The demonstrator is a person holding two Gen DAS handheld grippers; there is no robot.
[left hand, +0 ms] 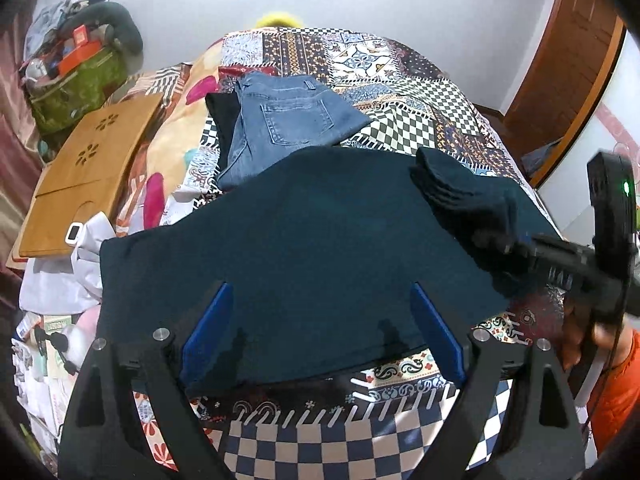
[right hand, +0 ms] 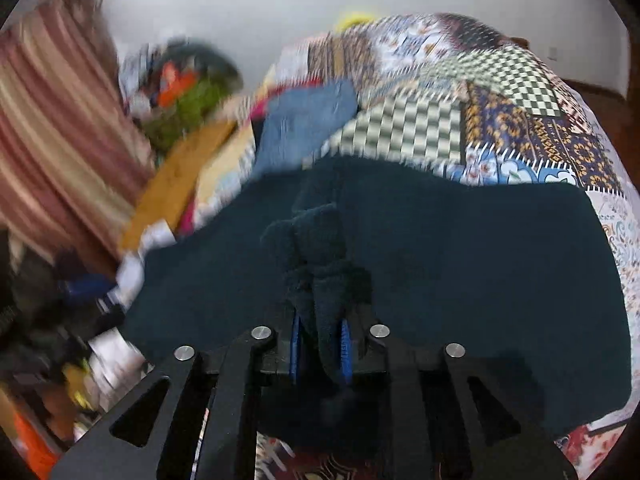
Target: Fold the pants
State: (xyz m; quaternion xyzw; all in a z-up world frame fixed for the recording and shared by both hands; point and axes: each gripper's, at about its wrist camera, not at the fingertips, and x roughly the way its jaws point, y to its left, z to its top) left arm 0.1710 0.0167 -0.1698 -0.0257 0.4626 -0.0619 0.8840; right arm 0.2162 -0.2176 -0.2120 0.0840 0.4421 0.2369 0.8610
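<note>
Dark teal fabric pants (left hand: 304,248) lay spread across the near part of the patchwork-patterned bedspread (left hand: 400,92). The left gripper (left hand: 320,328) hovered wide open over their near edge, gripping nothing. The right gripper (right hand: 320,344) was clamped on a bunched fold of them. Folded blue denim jeans (left hand: 280,124) sat farther back.

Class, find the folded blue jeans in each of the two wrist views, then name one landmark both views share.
Left wrist view: the blue jeans lie upper centre, beyond the dark pants.
Right wrist view: the blue jeans sit upper centre-left, blurred, beyond the dark pants.
Shared landmark: the wooden board, left of the jeans.
</note>
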